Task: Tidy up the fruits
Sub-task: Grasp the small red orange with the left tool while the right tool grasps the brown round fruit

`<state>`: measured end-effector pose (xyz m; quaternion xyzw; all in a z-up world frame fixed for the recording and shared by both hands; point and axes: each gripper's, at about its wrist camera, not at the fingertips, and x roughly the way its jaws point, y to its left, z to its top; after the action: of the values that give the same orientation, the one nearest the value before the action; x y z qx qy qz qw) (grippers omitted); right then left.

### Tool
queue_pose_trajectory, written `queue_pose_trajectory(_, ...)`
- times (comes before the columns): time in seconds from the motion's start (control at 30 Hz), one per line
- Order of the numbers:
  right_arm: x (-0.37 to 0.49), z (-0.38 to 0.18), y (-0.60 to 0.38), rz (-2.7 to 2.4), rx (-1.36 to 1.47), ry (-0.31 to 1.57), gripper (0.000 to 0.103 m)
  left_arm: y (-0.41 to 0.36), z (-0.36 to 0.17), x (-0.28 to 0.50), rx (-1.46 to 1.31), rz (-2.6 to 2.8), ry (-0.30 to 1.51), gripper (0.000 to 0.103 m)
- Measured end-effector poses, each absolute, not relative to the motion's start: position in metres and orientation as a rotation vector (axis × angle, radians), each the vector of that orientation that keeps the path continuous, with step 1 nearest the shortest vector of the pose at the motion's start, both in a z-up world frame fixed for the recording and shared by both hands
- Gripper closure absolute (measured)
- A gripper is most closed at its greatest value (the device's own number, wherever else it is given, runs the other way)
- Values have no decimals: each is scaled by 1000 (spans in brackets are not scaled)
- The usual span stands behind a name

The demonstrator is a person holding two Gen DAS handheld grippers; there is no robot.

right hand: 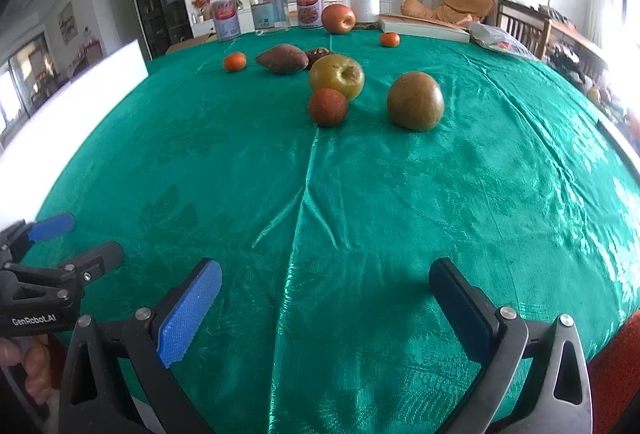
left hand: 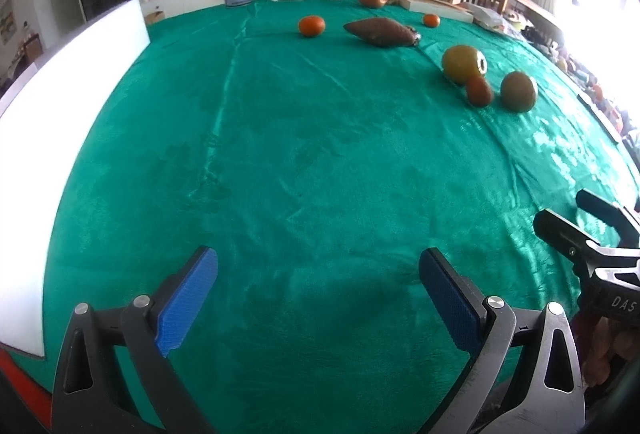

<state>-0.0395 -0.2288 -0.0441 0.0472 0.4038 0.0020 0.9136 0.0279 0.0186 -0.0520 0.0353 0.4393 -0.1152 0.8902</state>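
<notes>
Fruits lie on a green tablecloth. In the right wrist view a green-yellow apple, a small red fruit touching it, and a brown-green pear sit in the middle. Farther back are a sweet potato, an orange, a red apple and a small orange. The same group shows at the right of the left wrist view. My right gripper is open and empty near the front edge. My left gripper is open and empty beside it.
Two cans, a glass jar and a white container stand along the far edge. A white box lies at the back right. A white board stands at the left.
</notes>
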Motion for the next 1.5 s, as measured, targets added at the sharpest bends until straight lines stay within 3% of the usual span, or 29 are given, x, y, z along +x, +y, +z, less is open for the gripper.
queue_pose_trajectory(0.23, -60, -15, -294, -213, 280, 659, 0, -50, -4, 72, 23, -494, 838, 2)
queue_pose_trajectory(0.47, -66, -16, -328, -258, 412, 669, 0, -139, -19, 123, 73, -516, 895, 7)
queue_pose_trajectory(0.57, -71, -15, -338, -266, 443, 663, 0, -149, -34, 133, 89, -477, 941, 25)
queue_pose_trajectory(0.67, -69, -17, -346, -270, 470, 668, 0, -153, -45, 134, 102, -450, 947, 32)
queue_pose_trajectory(0.77, -67, -19, -347, -261, 481, 679, 0, -147, -48, 137, 61, -460, 947, 73)
queue_pose_trajectory(0.93, -45, -11, -347, -171, 445, 679, 0, -111, -36, 118, 17, -473, 930, 74)
queue_pose_trajectory(1.07, 19, -1, -335, 5, 329, 798, 9, -65, -25, 96, 27, -461, 949, 74)
queue_pose_trajectory(1.13, 52, -2, -326, 64, 255, 868, 25, -39, -19, 88, -2, -442, 963, 74)
queue_pose_trajectory(1.23, 90, -14, -317, 93, 182, 965, 35, -5, -8, 72, -34, -404, 955, 74)
queue_pose_trajectory(1.3, 104, -25, -312, 92, 143, 1036, 54, 16, 0, 62, -59, -379, 944, 74)
queue_pose_trajectory(1.5, 81, 0, -304, 87, 148, 966, 55, 78, 34, 31, -167, -341, 921, 74)
